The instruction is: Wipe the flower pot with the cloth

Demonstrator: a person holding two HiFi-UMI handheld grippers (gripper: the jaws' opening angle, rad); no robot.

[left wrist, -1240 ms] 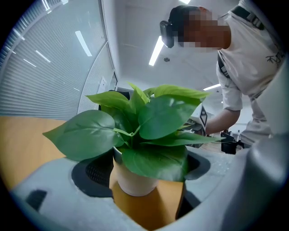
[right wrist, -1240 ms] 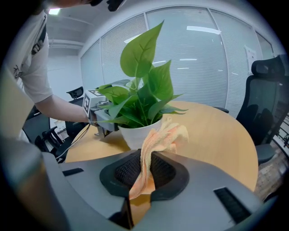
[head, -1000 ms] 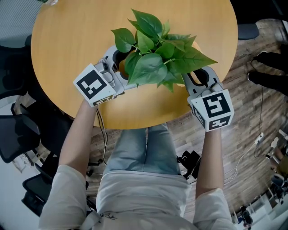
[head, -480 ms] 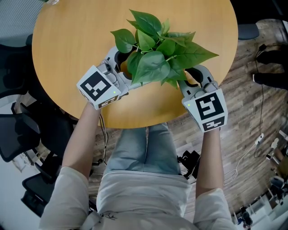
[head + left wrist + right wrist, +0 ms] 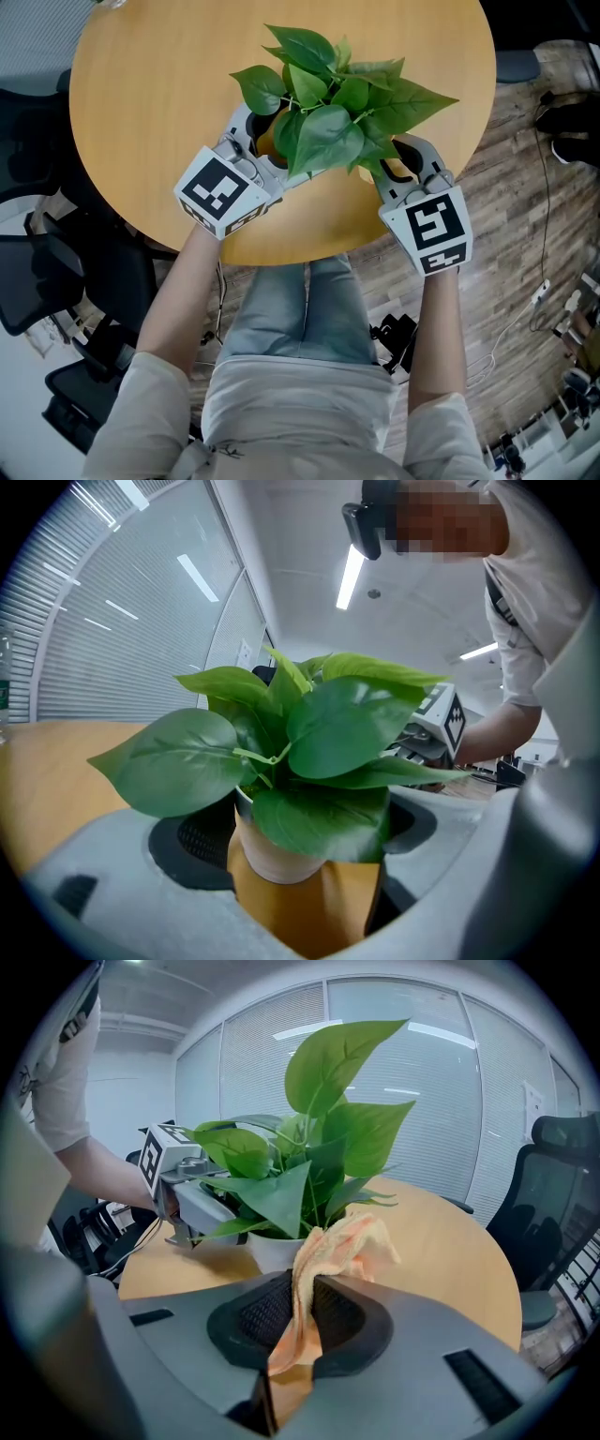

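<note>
The right tongs (image 5: 300,1309) are pinched on the cloth (image 5: 330,1249), a pale orange rag that is held between the dark pads and flops upward and forward out of them. The left tongs (image 5: 295,860) are spread, and the flower pot (image 5: 272,850) is ringed by them; bare counter (image 5: 352,902) can be seen between the pot and one jaw, while on the other side the pot lies close against the pad.

From the right gripper view the flower pot (image 5: 270,1249) is seen just beyond the cloth, with the left tongs (image 5: 192,1206) reaching in from the far side. Whether cloth and pot touch cannot be told.

From above, the left tongs (image 5: 255,150) and right tongs (image 5: 405,167) are placed on either side of the plant (image 5: 328,112), near the edge of the round counter (image 5: 150,94) closest to the person. The marker cubes (image 5: 221,192) overhang or sit right at that edge. A wide stretch of bare wood is left beyond the plant and to its left; far less is left toward the near rim.

In the head view the pot is almost wholly covered by leaves. In the left gripper view its base is cut off by the tongs' body. The lower end of the cloth is lost in the gap between the right jaws. An office chair (image 5: 553,1194) stands past the counter's far edge, and cables are scattered on the wooden floor (image 5: 506,234).
</note>
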